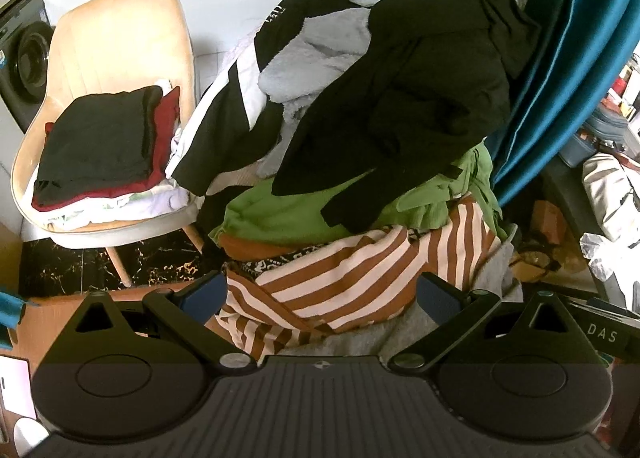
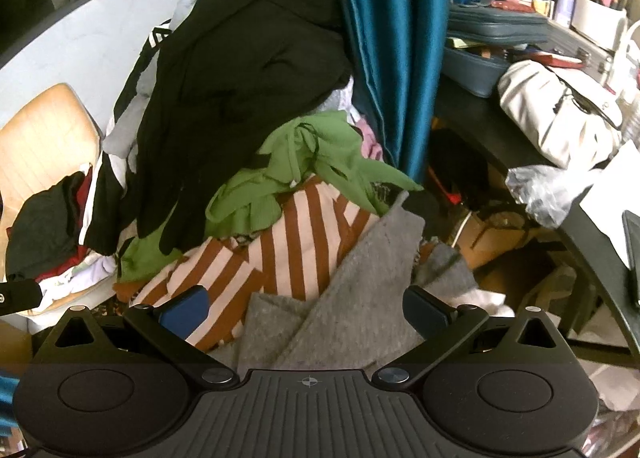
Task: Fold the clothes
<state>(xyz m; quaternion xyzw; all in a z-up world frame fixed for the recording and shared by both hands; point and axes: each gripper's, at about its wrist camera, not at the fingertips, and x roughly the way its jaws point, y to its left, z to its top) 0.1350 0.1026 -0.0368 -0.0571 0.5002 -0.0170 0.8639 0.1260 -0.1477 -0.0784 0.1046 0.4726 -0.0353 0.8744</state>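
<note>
Cluttered room with a pale wall, a teal curtain (image 2: 392,58) and dark marbled floor (image 1: 80,266). Left tongs (image 1: 320,294): fingers spread wide, gripping nothing, poised over a brown-and-cream striped garment (image 1: 352,270) at the foot of the unfolded clothes heap. Right tongs (image 2: 306,308): likewise spread and empty, over a grey felted garment (image 2: 352,278) beside the same stripes. Above these lie a green garment (image 1: 280,210), a large black garment (image 1: 420,98), a grey fleece (image 1: 316,58) and a black-and-white striped jacket (image 1: 240,98); whatever supports the heap is hidden. To the left, a beige chair (image 1: 120,26) carries a folded stack (image 1: 104,146), black on top, red and white beneath. A dark counter (image 2: 500,146) at right holds a white bag (image 2: 560,110); items behind it are too small to identify.
</note>
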